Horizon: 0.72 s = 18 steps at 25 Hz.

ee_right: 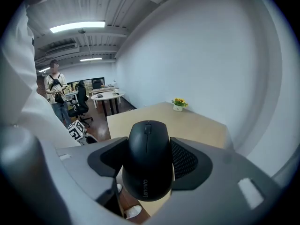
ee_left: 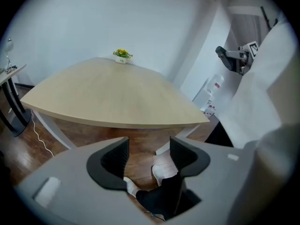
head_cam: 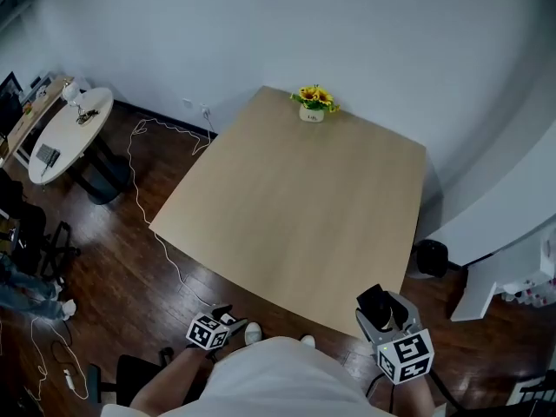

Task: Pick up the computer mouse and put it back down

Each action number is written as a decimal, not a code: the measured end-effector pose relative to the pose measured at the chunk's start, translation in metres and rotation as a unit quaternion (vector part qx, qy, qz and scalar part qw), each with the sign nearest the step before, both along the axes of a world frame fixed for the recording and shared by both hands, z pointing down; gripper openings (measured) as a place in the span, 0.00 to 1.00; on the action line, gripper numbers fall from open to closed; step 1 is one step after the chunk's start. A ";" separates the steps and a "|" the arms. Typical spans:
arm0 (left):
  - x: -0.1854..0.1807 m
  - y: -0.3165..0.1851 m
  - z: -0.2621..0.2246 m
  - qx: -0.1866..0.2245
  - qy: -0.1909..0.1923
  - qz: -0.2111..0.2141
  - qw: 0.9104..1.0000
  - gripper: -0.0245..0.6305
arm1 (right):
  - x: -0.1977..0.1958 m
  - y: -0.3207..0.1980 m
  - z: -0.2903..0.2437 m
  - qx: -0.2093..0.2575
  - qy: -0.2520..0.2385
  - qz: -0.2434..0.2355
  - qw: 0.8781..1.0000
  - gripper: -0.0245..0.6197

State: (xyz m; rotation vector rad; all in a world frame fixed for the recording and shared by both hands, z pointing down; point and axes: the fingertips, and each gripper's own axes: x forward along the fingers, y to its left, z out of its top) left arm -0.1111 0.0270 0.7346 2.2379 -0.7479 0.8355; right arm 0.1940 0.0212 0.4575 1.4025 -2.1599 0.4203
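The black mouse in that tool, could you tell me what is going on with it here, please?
A person standing at the near edge of the wooden table holds a two-jaw tool in each hand. The right tool is shut on the black computer mouse, held in the air clear of the tabletop. The left tool is open and empty, low by the table's edge. A small pot of yellow flowers sits at the far side.

Light: bright, even; ceiling strip lights (ee_right: 77,26) glow in the right gripper view.
Shadows: soft, barely marked on the counter (head_cam: 295,198).
Glare: mild sheen on the computer mouse (ee_right: 149,158).
Distortion: fisheye bending, dark corners in both gripper views.
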 end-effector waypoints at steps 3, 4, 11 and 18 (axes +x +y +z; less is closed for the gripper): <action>0.009 -0.004 -0.014 0.014 0.009 -0.003 1.000 0.45 | 0.011 0.008 -0.014 0.012 0.002 -0.003 1.000 0.48; 0.011 -0.004 -0.016 0.017 0.009 -0.004 1.000 0.46 | 0.013 0.009 -0.015 0.014 0.001 -0.004 1.000 0.48; 0.022 -0.001 -0.029 0.038 0.001 -0.010 0.999 0.47 | 0.010 0.006 -0.015 0.016 -0.008 -0.023 1.000 0.48; 0.029 -0.008 -0.046 0.057 0.018 -0.027 0.998 0.49 | 0.010 -0.001 -0.014 0.020 -0.013 -0.030 0.999 0.48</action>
